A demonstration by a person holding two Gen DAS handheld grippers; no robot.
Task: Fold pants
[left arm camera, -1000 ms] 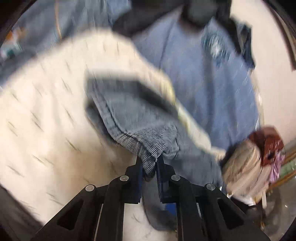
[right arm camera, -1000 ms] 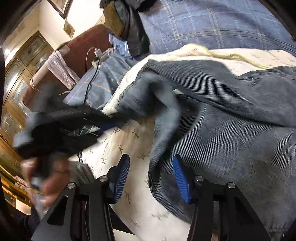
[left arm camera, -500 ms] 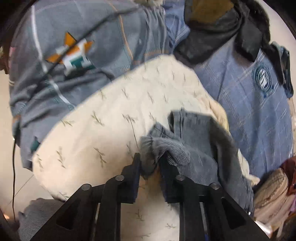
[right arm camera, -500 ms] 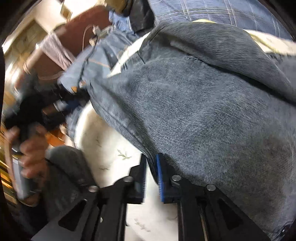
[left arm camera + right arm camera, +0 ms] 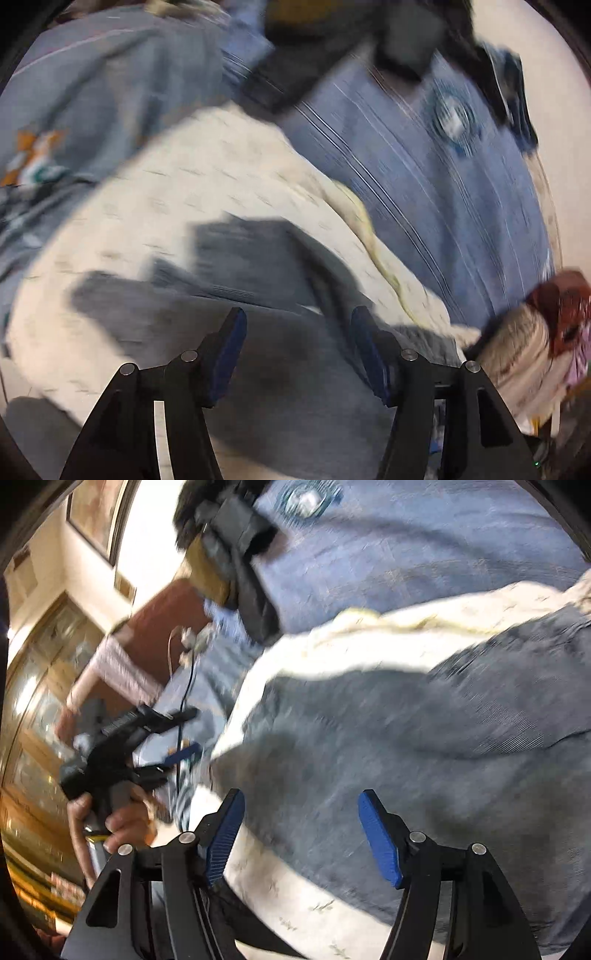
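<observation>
Both your grippers hang released w/ jaws spread wide: left gripper (image 5: pixel 297 334) and right gripper (image 5: pixel 299 814) over the grey pants (image 5: pixel 424 746), which lie folded on the cream floral sheet (image 5: pixel 122 236), nr its edge.

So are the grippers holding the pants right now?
No. The left gripper and right gripper are both open, and the gray pants lie loose on the cream sheet.

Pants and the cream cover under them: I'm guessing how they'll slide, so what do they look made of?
The pants look like grey-blue corduroy or ribbed cotton, matte, with fine parallel lines and soft creases. The cover looks like matte woven cotton, cream with small printed sprigs; blur leaves the weave unclear.
</observation>
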